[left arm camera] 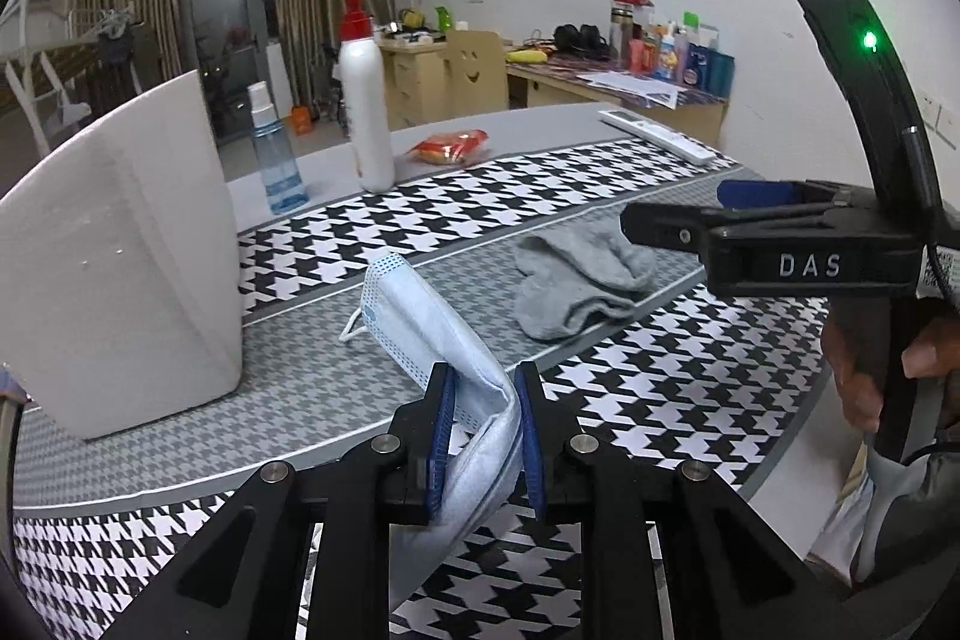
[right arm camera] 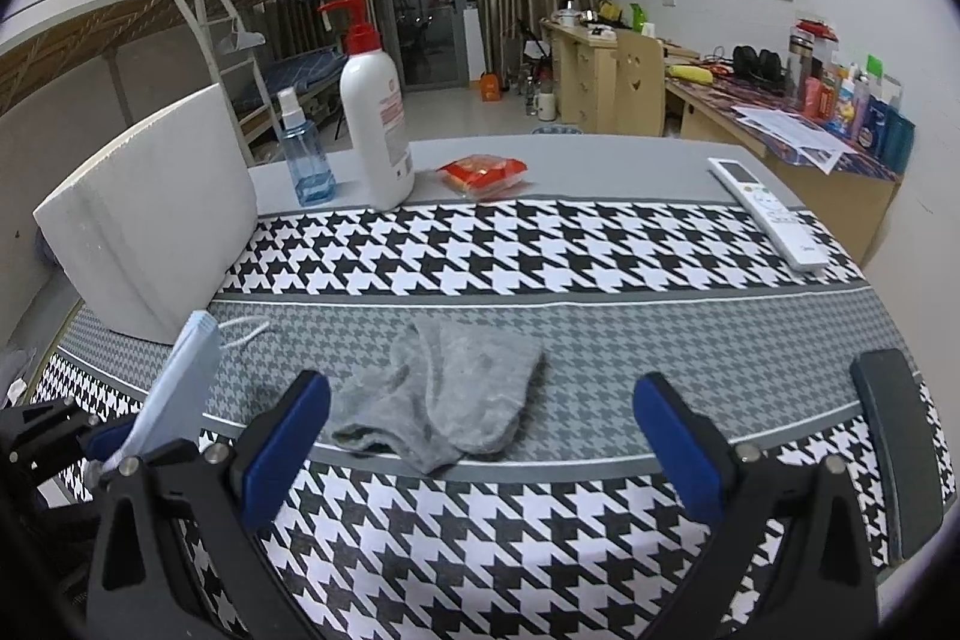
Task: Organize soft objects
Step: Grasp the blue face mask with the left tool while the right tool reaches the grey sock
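My left gripper [left arm camera: 483, 388] is shut on a light blue face mask [left arm camera: 420, 316] and holds it raised above the table, its white ear loop hanging. The mask also shows in the right wrist view [right arm camera: 186, 376], at the left, with the left gripper [right arm camera: 105, 445] below it. A grey sock [left arm camera: 576, 280] lies crumpled on the grey band of the houndstooth cloth [left arm camera: 660, 400]. My right gripper [right arm camera: 480, 412] is open and empty, its fingers either side of the sock [right arm camera: 444, 394], just short of it. It shows at the right in the left wrist view [left arm camera: 636, 217].
A white bin [left arm camera: 120, 250] stands at the left of the table. Behind are a white pump bottle [left arm camera: 366, 112], a blue spray bottle [left arm camera: 276, 160], a red snack packet [left arm camera: 450, 147] and a white remote [right arm camera: 768, 214]. Desks and a bunk bed stand beyond.
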Motion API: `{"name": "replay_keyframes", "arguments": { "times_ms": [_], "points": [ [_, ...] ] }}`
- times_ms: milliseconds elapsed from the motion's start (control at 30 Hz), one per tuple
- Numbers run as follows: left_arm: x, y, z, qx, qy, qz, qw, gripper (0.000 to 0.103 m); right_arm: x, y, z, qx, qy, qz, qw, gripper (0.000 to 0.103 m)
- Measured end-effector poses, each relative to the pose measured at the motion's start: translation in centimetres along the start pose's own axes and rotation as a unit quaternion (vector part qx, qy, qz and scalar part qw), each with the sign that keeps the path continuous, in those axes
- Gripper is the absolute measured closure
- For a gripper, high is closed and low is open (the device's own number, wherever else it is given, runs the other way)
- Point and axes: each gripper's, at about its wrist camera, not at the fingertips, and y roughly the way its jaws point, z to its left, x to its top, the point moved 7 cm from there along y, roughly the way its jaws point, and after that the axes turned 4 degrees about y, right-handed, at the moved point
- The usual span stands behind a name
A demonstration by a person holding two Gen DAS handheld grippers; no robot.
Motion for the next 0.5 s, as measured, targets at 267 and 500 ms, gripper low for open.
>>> {"name": "replay_keyframes", "arguments": {
  "times_ms": [267,500],
  "points": [
    [0.0,0.1,1.8,0.009,-0.021,0.001,0.9997,0.081,0.0,1.5,1.0,0.009,-0.010,0.020,1.000,0.001],
    [-0.1,0.3,2.8,0.012,-0.032,0.003,0.9994,0.081,0.0,2.6,1.3,0.005,-0.017,0.035,0.999,0.001]
  ]
}}
